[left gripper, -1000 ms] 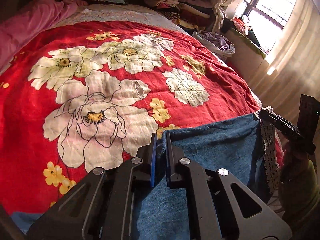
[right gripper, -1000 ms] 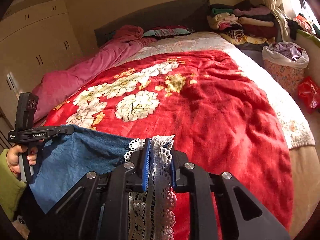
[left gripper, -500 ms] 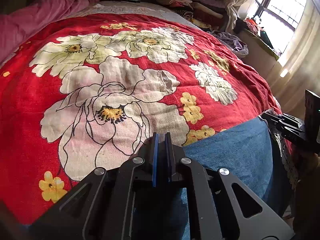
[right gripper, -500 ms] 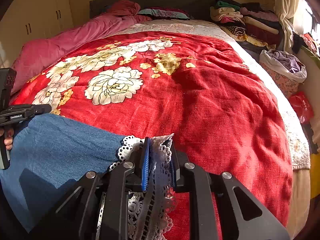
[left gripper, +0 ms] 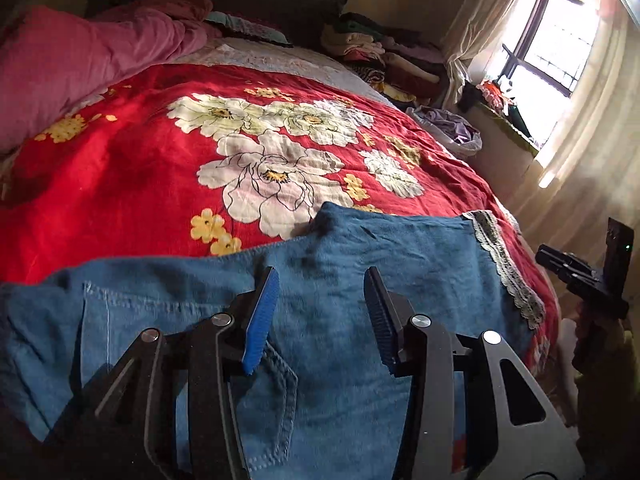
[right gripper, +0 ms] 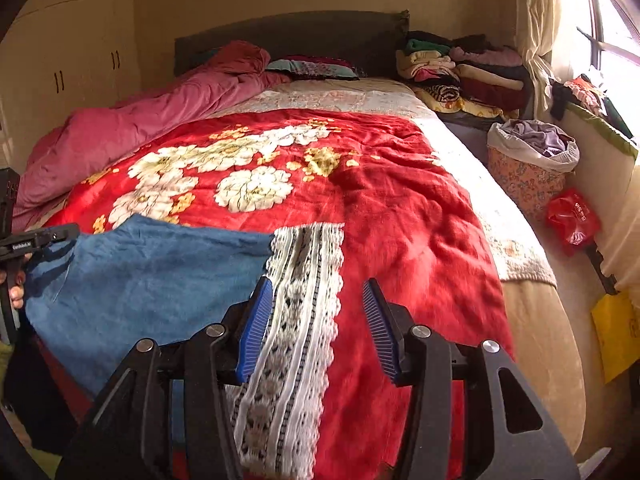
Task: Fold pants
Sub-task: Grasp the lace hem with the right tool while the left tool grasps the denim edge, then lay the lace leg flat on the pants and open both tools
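Below both hand-held grippers, left (left gripper: 320,312) and right (right gripper: 316,324), splayed, pants (left gripper: 360,272) flat

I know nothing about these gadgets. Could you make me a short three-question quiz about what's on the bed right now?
1. True or false: the left gripper is clamped on the blue pants.
2. Which trim runs along the pants' edge under the right gripper? A) white lace trim B) gold zipper C) leather belt
3. Fill in: the pants lie on a red ____ blanket.

Key: 1 false, both grippers stand open. 2 A. 3 floral.
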Demonstrator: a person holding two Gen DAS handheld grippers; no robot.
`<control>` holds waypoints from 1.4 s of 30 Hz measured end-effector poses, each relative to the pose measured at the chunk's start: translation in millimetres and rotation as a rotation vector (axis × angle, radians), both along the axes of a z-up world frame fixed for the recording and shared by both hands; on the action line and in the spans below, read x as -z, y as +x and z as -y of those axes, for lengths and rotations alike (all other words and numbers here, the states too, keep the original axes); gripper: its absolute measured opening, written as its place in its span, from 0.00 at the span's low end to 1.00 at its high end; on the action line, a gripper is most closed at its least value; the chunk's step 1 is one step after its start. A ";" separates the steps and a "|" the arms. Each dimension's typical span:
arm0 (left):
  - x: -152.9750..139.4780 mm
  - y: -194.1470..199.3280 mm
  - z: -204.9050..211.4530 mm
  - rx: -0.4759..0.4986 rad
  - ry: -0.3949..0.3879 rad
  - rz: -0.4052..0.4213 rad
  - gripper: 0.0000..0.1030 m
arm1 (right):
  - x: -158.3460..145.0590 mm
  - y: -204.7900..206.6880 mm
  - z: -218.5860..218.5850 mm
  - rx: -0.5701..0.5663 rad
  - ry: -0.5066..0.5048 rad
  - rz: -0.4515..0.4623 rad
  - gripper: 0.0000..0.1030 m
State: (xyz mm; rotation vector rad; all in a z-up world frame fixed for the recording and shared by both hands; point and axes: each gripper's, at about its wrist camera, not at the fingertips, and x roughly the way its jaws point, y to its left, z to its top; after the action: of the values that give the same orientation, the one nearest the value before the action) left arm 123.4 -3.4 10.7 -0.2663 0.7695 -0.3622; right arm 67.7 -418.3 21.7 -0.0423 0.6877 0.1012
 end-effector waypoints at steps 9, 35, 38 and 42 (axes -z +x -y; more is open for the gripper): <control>6.3 -40.0 -33.4 -0.103 0.051 -0.056 0.45 | 29.9 -30.9 16.2 0.058 0.130 -0.131 0.45; 27.8 -47.0 -74.0 -0.245 0.034 -0.139 0.50 | 55.5 -45.9 -7.5 0.051 0.044 -0.244 0.31; 28.0 -47.0 -74.1 -0.244 0.036 -0.138 0.50 | 51.2 -51.1 -3.9 0.073 0.047 -0.240 0.41; 25.3 -47.6 -72.1 -0.249 0.051 -0.133 0.50 | 37.7 -58.7 -1.8 0.096 0.033 -0.204 0.48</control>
State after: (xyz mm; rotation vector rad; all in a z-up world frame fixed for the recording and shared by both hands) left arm 75.8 68.7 -14.5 -0.3369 0.8637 -0.0906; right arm 9.0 -416.5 -16.0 0.0332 0.8900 0.0250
